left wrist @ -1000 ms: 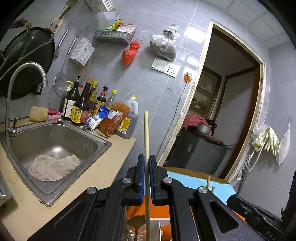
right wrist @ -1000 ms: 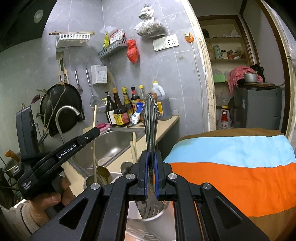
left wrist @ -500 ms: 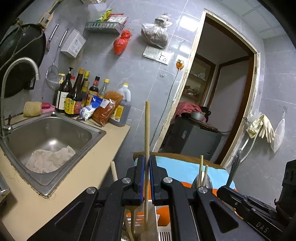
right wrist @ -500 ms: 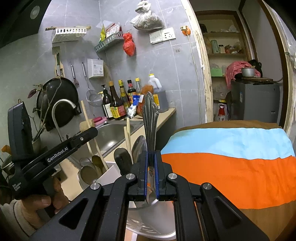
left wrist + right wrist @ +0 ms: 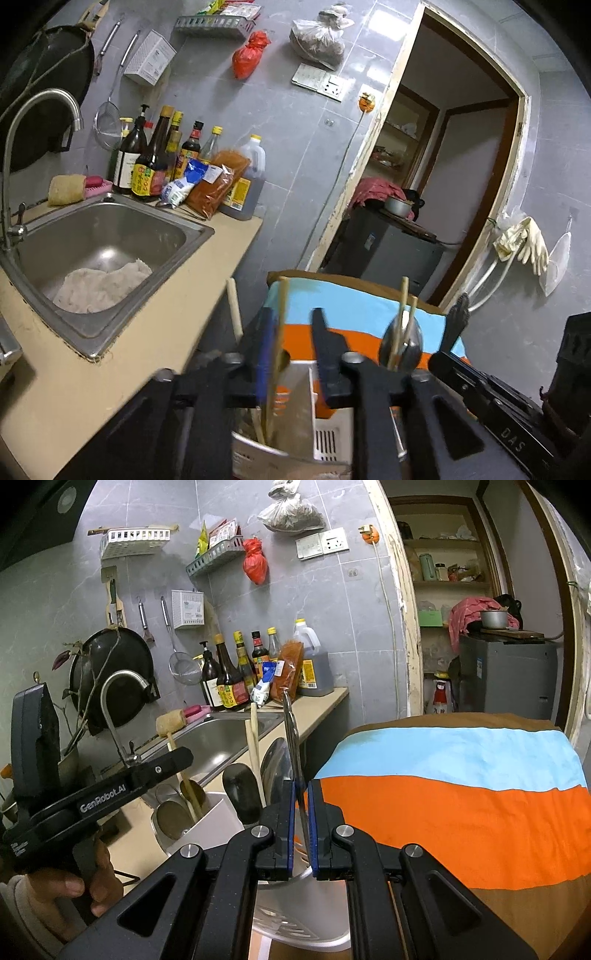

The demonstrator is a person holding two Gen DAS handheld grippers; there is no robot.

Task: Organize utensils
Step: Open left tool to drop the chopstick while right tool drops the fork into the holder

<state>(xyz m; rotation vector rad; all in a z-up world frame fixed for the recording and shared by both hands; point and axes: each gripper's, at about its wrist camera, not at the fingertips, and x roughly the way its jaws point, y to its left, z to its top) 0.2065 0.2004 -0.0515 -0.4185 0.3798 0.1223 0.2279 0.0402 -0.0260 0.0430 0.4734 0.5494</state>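
Dropping utensils handle-up into their holders, one gripper letting go while the other grips.

From the left wrist, the left gripper [image 5: 293, 350] has its jaws opening around a wooden chopstick [image 5: 277, 332], which stands between them over the white utensil holder [image 5: 317, 417] below, apparently released so it settles upright; motion blur makes contact hard to judge. Beside it, a steel spoon [image 5: 400, 341] and more chopsticks already stand bowl-up. From the right wrist, the right gripper [image 5: 300, 827] is clenched on a metal fork [image 5: 291, 738], seen edge-on, handle raised and its lower end aimed down toward the perforated holder [image 5: 295, 923], keeping it vertical for insertion on the striped cloth [image 5: 461, 805].
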